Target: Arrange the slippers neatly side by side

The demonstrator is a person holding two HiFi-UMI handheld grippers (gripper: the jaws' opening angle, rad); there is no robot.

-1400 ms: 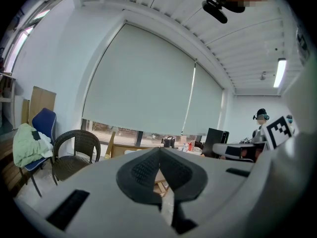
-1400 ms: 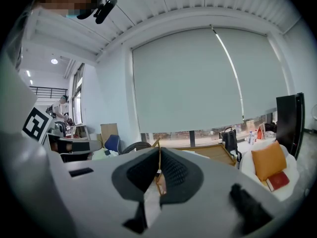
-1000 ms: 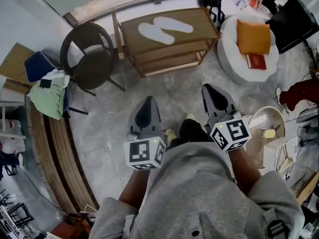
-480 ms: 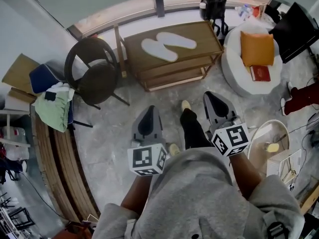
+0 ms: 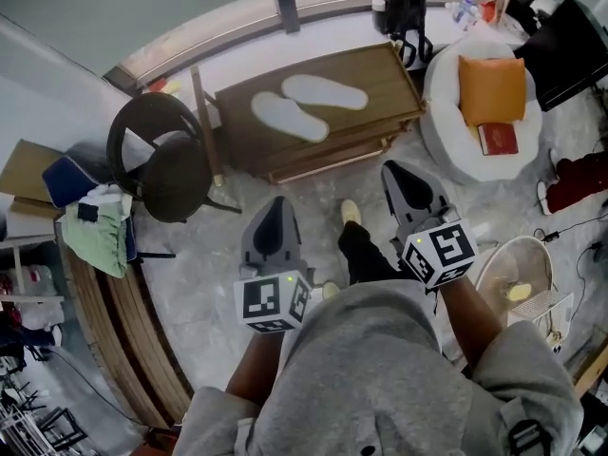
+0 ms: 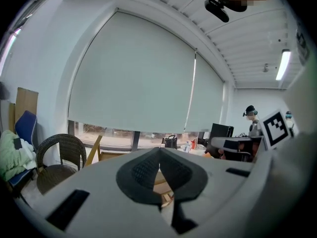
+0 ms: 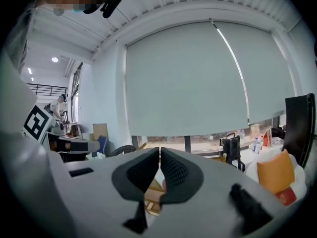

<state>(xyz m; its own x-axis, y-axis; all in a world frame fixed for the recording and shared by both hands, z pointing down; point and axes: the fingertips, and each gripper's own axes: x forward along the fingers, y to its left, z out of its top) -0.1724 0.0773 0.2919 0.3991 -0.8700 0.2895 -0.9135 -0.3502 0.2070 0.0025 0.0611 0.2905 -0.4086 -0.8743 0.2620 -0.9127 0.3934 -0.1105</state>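
Two white slippers lie on top of a low wooden shelf table (image 5: pixel 380 65) ahead of me: the left slipper (image 5: pixel 289 117) is angled, the right slipper (image 5: pixel 324 91) lies behind it, their ends nearly touching. My left gripper (image 5: pixel 277 209) and right gripper (image 5: pixel 397 174) are held near my waist, well short of the table, both shut with nothing between the jaws. In the left gripper view the left gripper (image 6: pixel 159 150) has its tips touching; in the right gripper view the right gripper (image 7: pixel 159 150) shows only a thin slit. My legs stand between them.
A dark wicker chair (image 5: pixel 163 155) stands left of the table. A white round seat (image 5: pixel 475 112) with an orange cushion (image 5: pixel 492 90) and a red book (image 5: pixel 499 138) is at the right. A black bag (image 5: pixel 402 3) sits behind the table. Curved wooden slats (image 5: pixel 104 302) run along the left.
I have stepped forward and turned a little; the table and slippers sit slightly left and lower in view. Both grippers stay shut at my waist.
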